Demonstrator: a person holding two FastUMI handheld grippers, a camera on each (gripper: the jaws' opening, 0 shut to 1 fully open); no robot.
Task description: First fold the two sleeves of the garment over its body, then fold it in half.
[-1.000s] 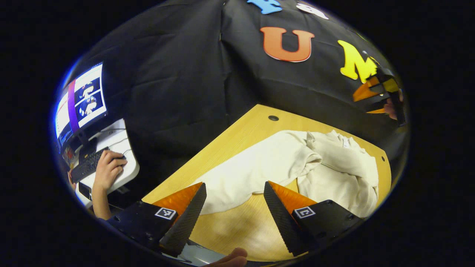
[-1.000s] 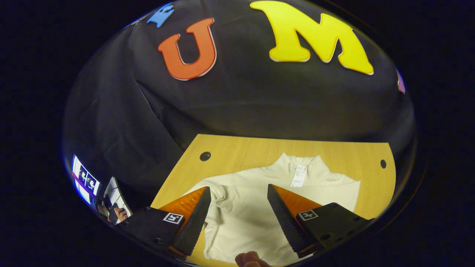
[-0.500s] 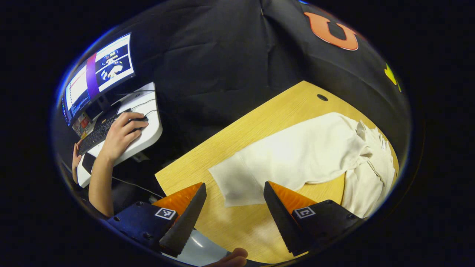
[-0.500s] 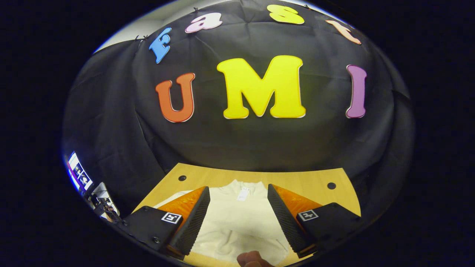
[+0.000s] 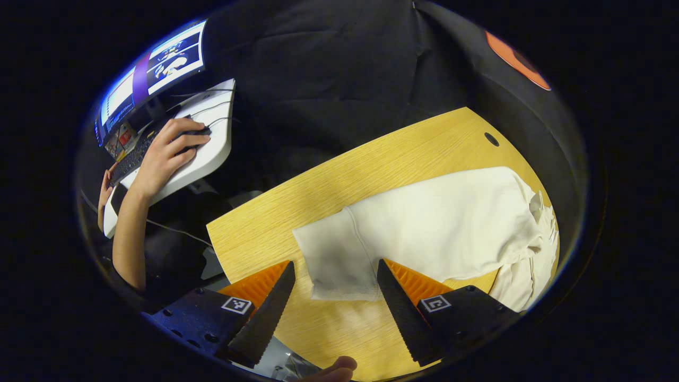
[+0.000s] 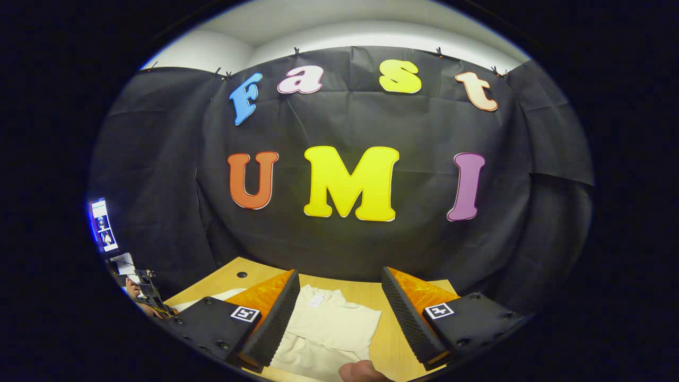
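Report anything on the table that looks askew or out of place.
The garment is not lying flat: one sleeve stretches out toward the table corner, its cuff between the open left gripper fingers, and the body is bunched at the far edge.

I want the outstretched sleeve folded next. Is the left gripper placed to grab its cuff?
Probably yes: the left gripper is open, the sleeve cuff lies flat on the table between its fingers, with nothing in between.
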